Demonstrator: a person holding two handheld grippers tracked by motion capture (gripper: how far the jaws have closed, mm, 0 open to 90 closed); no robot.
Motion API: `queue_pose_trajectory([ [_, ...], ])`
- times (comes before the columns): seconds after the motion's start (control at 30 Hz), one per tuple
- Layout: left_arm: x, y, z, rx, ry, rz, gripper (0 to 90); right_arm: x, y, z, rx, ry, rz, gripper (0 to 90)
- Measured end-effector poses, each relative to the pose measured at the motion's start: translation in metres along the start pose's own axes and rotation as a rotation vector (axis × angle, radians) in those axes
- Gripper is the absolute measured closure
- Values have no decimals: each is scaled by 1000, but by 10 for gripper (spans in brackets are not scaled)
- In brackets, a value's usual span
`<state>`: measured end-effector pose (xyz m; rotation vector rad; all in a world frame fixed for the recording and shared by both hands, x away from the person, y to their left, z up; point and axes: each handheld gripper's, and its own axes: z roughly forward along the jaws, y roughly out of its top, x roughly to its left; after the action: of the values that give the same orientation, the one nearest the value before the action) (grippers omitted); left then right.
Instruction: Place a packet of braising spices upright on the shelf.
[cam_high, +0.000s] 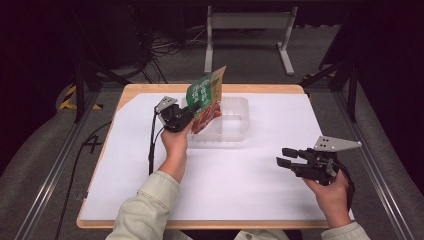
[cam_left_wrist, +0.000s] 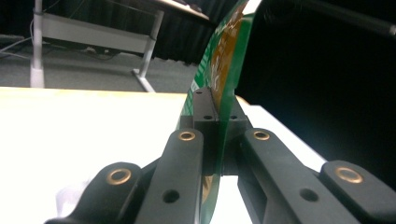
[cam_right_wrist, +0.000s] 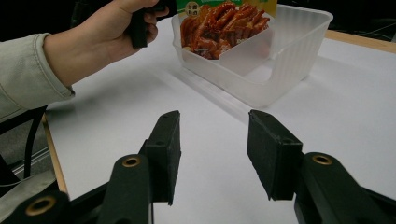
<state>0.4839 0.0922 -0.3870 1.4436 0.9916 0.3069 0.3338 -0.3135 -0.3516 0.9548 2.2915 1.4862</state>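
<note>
A green snack packet (cam_high: 205, 97) with a picture of red-brown food on it stands tilted, its lower end inside the clear plastic tub (cam_high: 235, 132). My left gripper (cam_high: 192, 111) is shut on the packet's edge; in the left gripper view the packet (cam_left_wrist: 224, 60) rises between the closed pads. In the right gripper view the packet's lower part (cam_right_wrist: 224, 23) rests in the tub's (cam_right_wrist: 289, 60) near corner. My right gripper (cam_high: 281, 157) hovers over the white sheet at the right, open and holding nothing, its black pads (cam_right_wrist: 163, 149) apart.
A white sheet (cam_high: 260, 175) covers the wooden table (cam_high: 200, 224). A grey metal frame (cam_high: 250, 30) and cables lie on the floor beyond the table. Aluminium rails (cam_high: 50, 170) run along both sides. The person's sleeve (cam_right_wrist: 23, 79) reaches in at the left.
</note>
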Motion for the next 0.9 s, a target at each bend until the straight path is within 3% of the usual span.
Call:
queue_pose_trajectory([
  [0.1,-7,-1,-1,22,14,70,878,0,0,2,2,0,0,539],
  [0.2,-8,-2,-2,39,43,109,877,0,0,3,4,3,0,539],
  [0.27,-7,-4,-3,52,47,129,877,-1,1,3,1,4,3,539],
  [0.4,-2,-5,-8,66,63,130,825,-3,1,4,0,6,1,539],
  [0.6,7,-1,-20,27,-2,124,453,-4,6,11,-1,20,-5,533],
  [0.73,10,4,-31,14,-47,128,348,-5,9,17,-2,29,-11,512],
  [0.9,7,13,-50,3,-95,134,297,-6,13,21,-7,37,-24,504],
])
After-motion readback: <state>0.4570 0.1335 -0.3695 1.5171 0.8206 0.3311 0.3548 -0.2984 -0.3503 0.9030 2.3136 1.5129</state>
